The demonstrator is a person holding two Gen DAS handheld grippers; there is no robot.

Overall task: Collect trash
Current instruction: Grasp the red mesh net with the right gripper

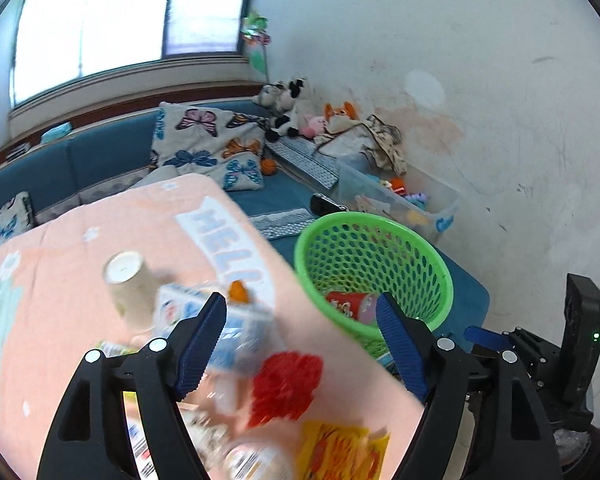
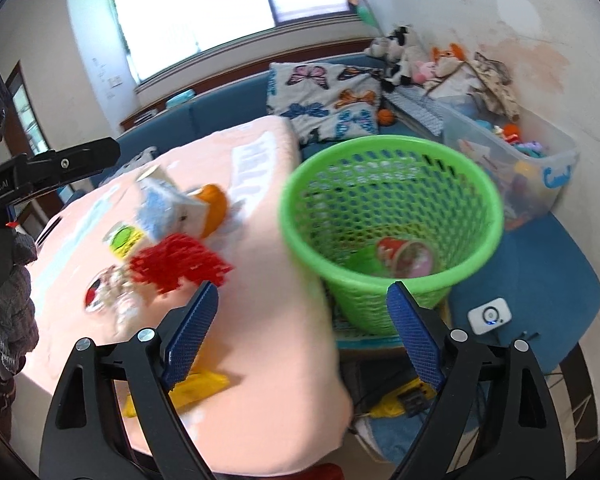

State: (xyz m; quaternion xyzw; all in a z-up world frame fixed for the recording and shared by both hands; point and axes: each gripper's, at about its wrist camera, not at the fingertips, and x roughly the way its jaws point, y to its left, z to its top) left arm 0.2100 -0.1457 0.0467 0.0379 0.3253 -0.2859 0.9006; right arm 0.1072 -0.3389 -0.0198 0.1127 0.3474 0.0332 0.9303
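Left wrist view only: an upside-down cream paper cup (image 1: 125, 285) at 10 o'clock of the left gripper (image 1: 300, 342), and a yellow printed snack wrapper (image 1: 340, 452) at 6 o'clock. Right wrist view only: a white device with a blue light (image 2: 489, 315) on the blue seat at 3 o'clock of the right gripper (image 2: 304, 336), and a small yellow-green packet (image 2: 123, 239) at 10 o'clock.

Both views show the green perforated plastic basket (image 1: 374, 276) beside the peach-pink cloth-covered table (image 1: 60, 280) — a red printed cup (image 1: 350, 305) lies at its bottom.

Left gripper: jaws spread wide, nothing between them. A red crumpled mesh piece (image 1: 285, 387) lies below the gap on the cloth; a blue-and-white carton (image 1: 188, 306) sits at 11 o'clock.

Right gripper: jaws also apart, holding nothing. The mesh lies at 10 o'clock — the basket at 1 o'clock.
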